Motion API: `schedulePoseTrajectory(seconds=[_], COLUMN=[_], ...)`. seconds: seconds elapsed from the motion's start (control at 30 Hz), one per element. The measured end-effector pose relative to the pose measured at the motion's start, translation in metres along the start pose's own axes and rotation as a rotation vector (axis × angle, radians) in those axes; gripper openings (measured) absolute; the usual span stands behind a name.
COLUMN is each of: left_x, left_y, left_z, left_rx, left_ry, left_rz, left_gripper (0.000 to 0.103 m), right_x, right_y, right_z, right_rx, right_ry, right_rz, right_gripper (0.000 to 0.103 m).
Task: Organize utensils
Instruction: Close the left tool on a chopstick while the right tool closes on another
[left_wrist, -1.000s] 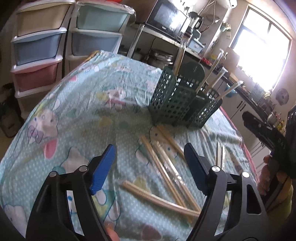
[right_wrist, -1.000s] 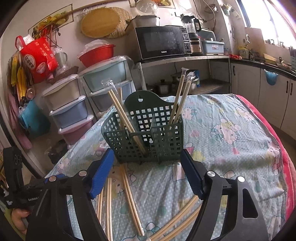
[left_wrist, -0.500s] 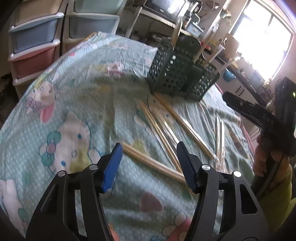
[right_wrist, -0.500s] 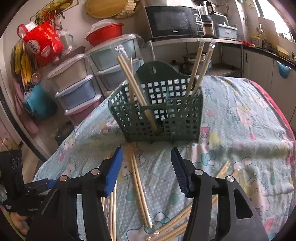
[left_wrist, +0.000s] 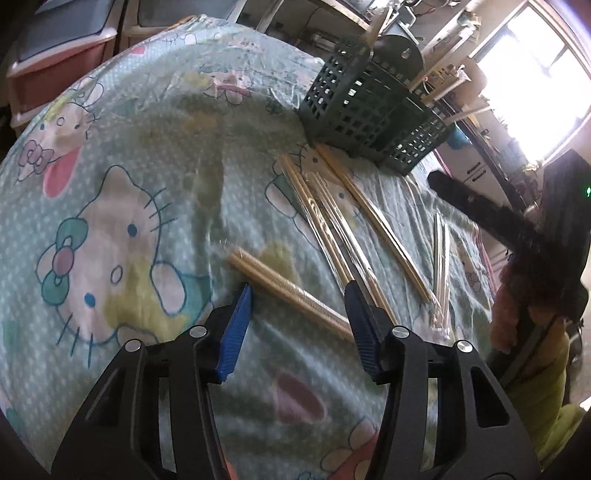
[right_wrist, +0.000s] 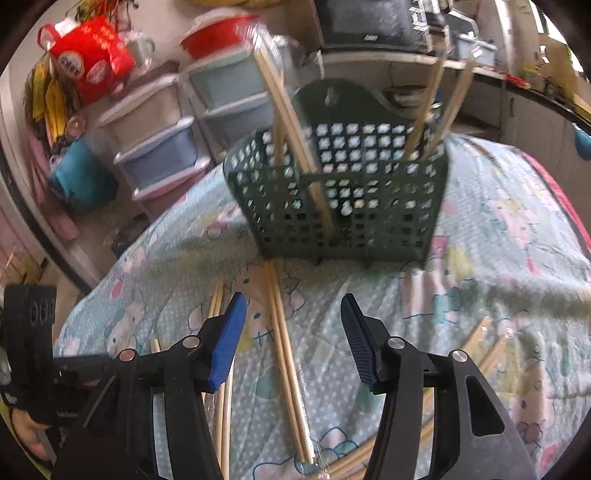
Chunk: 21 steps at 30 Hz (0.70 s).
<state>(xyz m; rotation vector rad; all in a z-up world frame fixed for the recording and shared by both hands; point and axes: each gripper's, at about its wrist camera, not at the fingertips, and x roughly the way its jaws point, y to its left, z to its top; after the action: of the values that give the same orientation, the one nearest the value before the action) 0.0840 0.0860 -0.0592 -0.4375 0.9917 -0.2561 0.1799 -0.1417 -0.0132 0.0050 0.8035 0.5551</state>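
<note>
A dark green slotted utensil basket (left_wrist: 369, 110) (right_wrist: 340, 199) stands on the table with several wrapped chopstick pairs upright in it. More wrapped chopstick pairs lie flat on the cloth. My left gripper (left_wrist: 299, 317) is open, low over the nearest pair (left_wrist: 288, 291), which lies between its blue pads. My right gripper (right_wrist: 291, 332) is open and empty above another pair (right_wrist: 284, 343) that runs from the basket toward me. The right gripper also shows in the left wrist view (left_wrist: 480, 210).
A teal Hello Kitty cloth (left_wrist: 110, 221) covers the table. Plastic drawer units (right_wrist: 166, 140) stand beyond its far edge, and a microwave shelf (right_wrist: 369, 40) is behind the basket. Other chopstick pairs (left_wrist: 439, 258) lie to the right.
Both grippers have dropped lower and nearer the table. The left one now straddles the nearest chopstick pair. The right one has moved closer to the basket.
</note>
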Motion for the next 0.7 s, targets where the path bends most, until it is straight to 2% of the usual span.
schedulePoseTrajectory(seconds=[0.17, 0.4, 0.7], left_x=[0.007, 0.014, 0.018], left_y=[0.005, 0.017, 0.025], left_z=[0.014, 0.028, 0.038], left_rx=[-0.001, -0.014, -0.057], left_ry=[0.006, -0.011, -0.037], left_rz=[-0.003, 0.032, -0.01], left_gripper=[0.044, 0.018, 0.01], right_x=[0.031, 0.063, 0.1], right_y=[0.001, 0.015, 0.044], right_z=[0.003, 0.012, 0.029], right_rx=[-0.04, -0.097, -0.189], right_ry=[0.098, 0.169, 0.219], right_rz=[-0.013, -0.018, -0.074], right_gripper=[0.05, 0.048, 0.041])
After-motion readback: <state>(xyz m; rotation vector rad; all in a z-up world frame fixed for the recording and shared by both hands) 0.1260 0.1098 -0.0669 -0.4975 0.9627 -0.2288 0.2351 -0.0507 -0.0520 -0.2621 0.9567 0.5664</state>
